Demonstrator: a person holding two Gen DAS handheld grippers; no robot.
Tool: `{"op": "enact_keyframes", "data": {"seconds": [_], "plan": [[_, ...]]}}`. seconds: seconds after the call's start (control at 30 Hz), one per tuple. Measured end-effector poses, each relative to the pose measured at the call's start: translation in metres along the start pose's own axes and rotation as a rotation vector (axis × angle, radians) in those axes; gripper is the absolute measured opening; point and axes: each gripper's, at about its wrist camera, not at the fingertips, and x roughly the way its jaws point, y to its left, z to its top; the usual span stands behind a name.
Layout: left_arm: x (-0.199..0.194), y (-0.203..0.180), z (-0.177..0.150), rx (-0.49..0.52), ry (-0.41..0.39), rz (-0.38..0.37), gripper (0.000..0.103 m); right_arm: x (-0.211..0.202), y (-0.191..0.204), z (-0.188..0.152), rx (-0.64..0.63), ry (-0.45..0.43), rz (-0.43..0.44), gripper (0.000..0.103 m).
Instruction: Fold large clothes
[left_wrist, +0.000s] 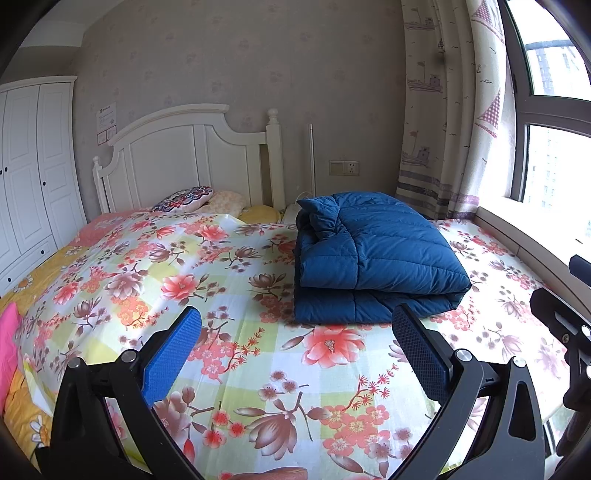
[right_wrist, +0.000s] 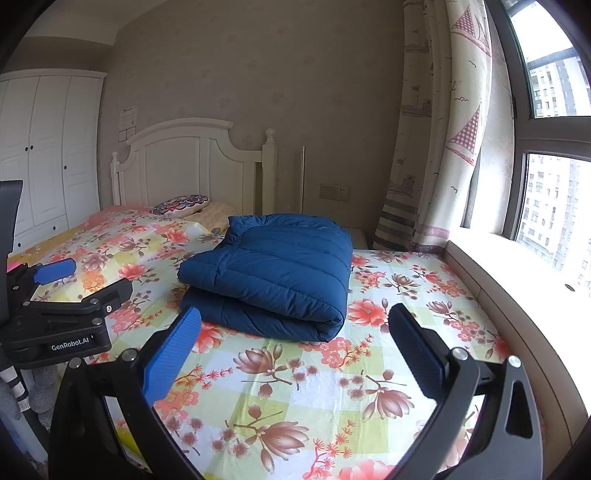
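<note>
A dark blue quilted down jacket (left_wrist: 373, 254) lies folded into a thick rectangular bundle on the floral bedsheet (left_wrist: 221, 280). It also shows in the right wrist view (right_wrist: 273, 273). My left gripper (left_wrist: 295, 321) is open and empty, just short of the bundle's near edge. My right gripper (right_wrist: 293, 325) is open and empty, its fingers on either side of the bundle's near fold without touching it. The left gripper's body (right_wrist: 59, 310) shows at the left of the right wrist view, and part of the right gripper (left_wrist: 569, 317) at the right edge of the left wrist view.
A white headboard (left_wrist: 184, 162) and pillows (left_wrist: 184, 199) stand at the far end of the bed. A white wardrobe (left_wrist: 33, 166) is at the left. A curtain (left_wrist: 443, 110) and window sill (right_wrist: 517, 266) run along the right side.
</note>
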Motion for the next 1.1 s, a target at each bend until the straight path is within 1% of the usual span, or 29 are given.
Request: {"op": "enact_keyframes", "data": {"seconds": [0.37, 0.87, 1.1], "plan": [[-0.001, 0.000, -0.002, 0.002, 0.001, -0.001, 0.099, 0.001, -0.001, 0.000, 0.001, 0.001, 0.002, 0.101], [-0.004, 0.005, -0.002, 0.016, -0.021, -0.004, 0.099, 0.002, 0.001, -0.003, 0.002, 0.005, 0.002, 0.101], [0.006, 0.005, -0.003, 0.016, -0.008, -0.023, 0.099, 0.012, -0.001, -0.009, 0.006, 0.032, 0.002, 0.101]]}}
